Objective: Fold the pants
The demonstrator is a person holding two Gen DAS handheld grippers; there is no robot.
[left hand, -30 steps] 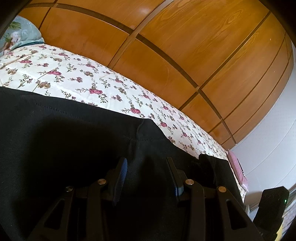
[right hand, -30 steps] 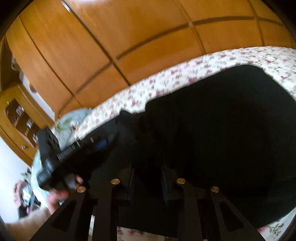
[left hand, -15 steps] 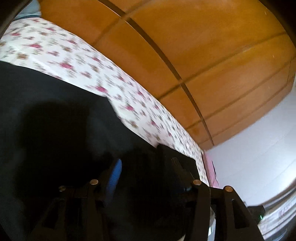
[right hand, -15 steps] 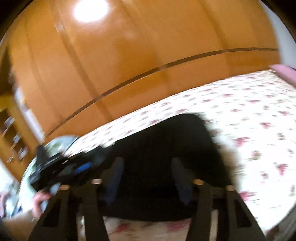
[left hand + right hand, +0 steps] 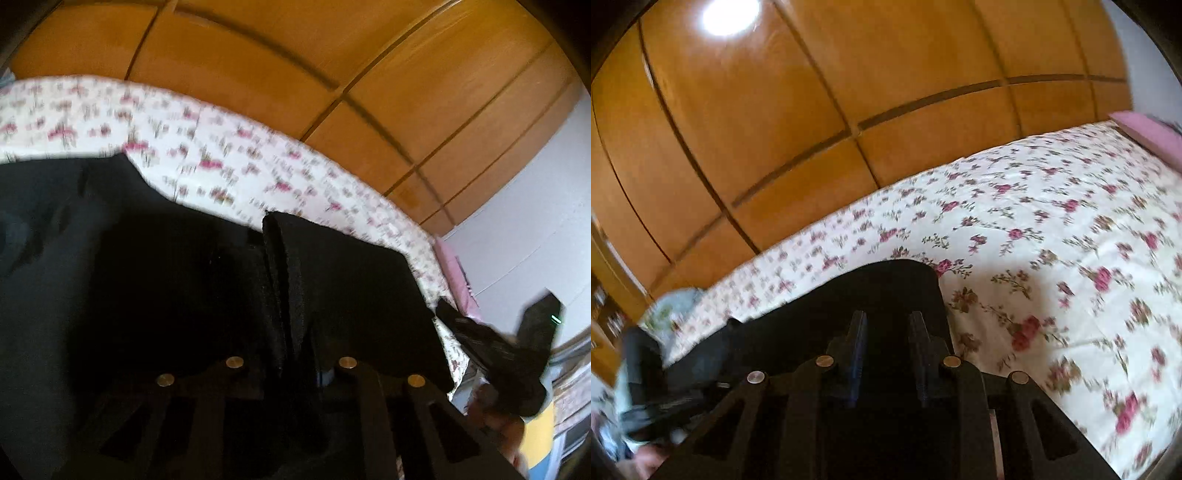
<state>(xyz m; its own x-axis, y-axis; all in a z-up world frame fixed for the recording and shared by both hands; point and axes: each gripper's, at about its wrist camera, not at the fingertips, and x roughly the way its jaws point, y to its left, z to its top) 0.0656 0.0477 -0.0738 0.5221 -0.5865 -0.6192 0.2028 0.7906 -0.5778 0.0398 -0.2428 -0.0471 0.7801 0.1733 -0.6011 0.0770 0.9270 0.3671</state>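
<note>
The black pants (image 5: 129, 280) lie on the floral bedspread (image 5: 221, 155). In the left wrist view a thick folded edge of the pants (image 5: 284, 266) stands between my left gripper's fingers; the left gripper (image 5: 291, 332) is shut on it. In the right wrist view the pants (image 5: 886, 291) end in a rounded edge ahead of my right gripper (image 5: 886, 328). Its fingers stand a little apart over the black cloth; I cannot tell whether cloth is pinched between them. The other gripper shows at the right edge of the left wrist view (image 5: 498, 354) and at the lower left of the right wrist view (image 5: 657, 387).
Wooden wardrobe doors (image 5: 849, 92) run behind the bed. A pink pillow (image 5: 1148, 133) lies at the far right of the bedspread (image 5: 1071, 258). A light floral pillow (image 5: 665, 310) lies at the left. A white wall (image 5: 517, 229) is at the right.
My left gripper has closed on a folded edge of the pants. My right gripper's fingers have narrowed and moved over the pants' end. Both views have swung.
</note>
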